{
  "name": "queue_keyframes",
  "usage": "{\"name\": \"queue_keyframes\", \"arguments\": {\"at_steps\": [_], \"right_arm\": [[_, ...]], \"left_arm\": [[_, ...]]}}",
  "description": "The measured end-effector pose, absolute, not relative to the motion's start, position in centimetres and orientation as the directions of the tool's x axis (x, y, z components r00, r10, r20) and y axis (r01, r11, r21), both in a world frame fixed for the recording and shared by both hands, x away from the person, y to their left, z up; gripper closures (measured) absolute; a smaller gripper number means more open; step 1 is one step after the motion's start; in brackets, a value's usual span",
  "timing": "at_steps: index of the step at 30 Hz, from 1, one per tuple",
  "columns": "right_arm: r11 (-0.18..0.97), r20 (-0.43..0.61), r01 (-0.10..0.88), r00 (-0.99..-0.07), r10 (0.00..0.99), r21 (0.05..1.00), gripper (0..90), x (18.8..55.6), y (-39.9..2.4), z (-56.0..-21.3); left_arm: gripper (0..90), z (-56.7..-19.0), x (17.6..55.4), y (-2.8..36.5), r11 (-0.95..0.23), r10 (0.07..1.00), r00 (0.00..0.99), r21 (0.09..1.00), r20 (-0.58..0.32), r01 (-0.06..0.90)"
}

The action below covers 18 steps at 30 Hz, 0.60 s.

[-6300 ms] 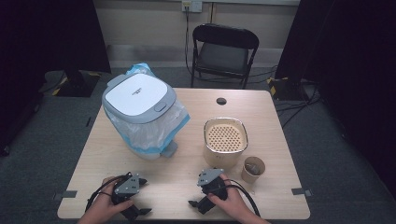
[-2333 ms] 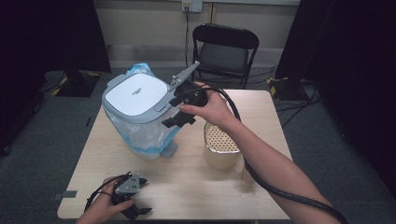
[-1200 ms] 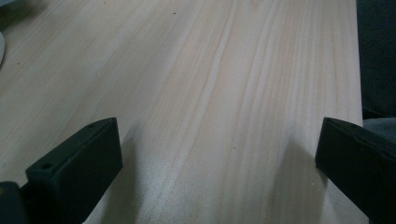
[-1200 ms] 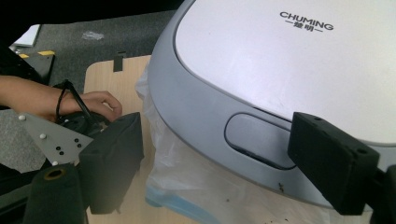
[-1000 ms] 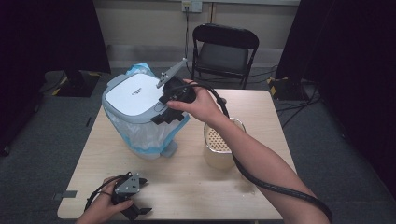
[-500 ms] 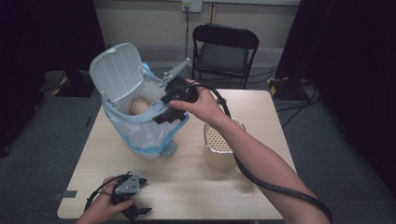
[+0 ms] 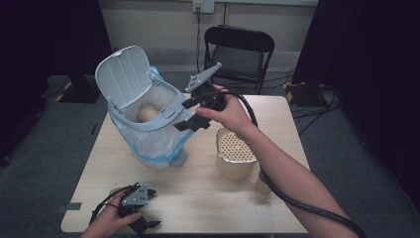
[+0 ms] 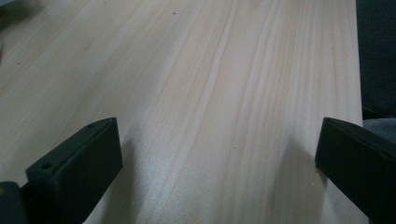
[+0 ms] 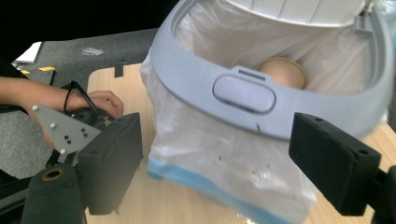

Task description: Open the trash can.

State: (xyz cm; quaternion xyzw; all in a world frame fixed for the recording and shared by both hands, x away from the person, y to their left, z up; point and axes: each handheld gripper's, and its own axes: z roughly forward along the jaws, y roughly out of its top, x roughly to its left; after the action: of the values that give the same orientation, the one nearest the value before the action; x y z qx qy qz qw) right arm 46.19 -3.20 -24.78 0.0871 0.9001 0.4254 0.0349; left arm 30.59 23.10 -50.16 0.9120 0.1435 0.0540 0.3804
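A white-grey lidded bin (image 7: pixel 141 125) lined with a clear and blue bag (image 7: pixel 157 145) stands at the table's back left. Its lid (image 7: pixel 124 74) stands up, and a brown paper cup (image 7: pixel 147 113) lies inside. My right gripper (image 7: pixel 187 115) hovers just right of the bin's front rim. It is open, its jaws have just been opening, and nothing is between them. In the right gripper view the rim's push button (image 9: pixel 243 93) and the cup (image 9: pixel 282 72) lie ahead of the right gripper (image 9: pixel 215 127). My left gripper (image 7: pixel 148 208) rests open on the bare table (image 8: pixel 210 70).
A beige perforated container (image 7: pixel 235 153) stands right of the bin, with a small paper cup (image 7: pixel 262 184) partly hidden behind the right forearm. A black folding chair (image 7: pixel 237 49) is beyond the table's far edge. The person's left hand (image 9: pixel 100 100) lies at the near left.
The bin's lid has sprung up from closed to upright. My right gripper has drawn back a little to the right from the bin's front. The left gripper has stayed put.
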Motion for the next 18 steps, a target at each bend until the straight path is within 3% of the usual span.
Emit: {"name": "queue_keyframes", "arguments": {"at_steps": [18], "right_arm": [[0.603,0.022,0.167,-0.970,0.241,0.780,16.9,44.4,-9.0,-26.9]], "left_arm": [[0.0,-50.2,30.6,23.1,-0.668,0.304,0.953,0.711,-0.010,0.220]]}}
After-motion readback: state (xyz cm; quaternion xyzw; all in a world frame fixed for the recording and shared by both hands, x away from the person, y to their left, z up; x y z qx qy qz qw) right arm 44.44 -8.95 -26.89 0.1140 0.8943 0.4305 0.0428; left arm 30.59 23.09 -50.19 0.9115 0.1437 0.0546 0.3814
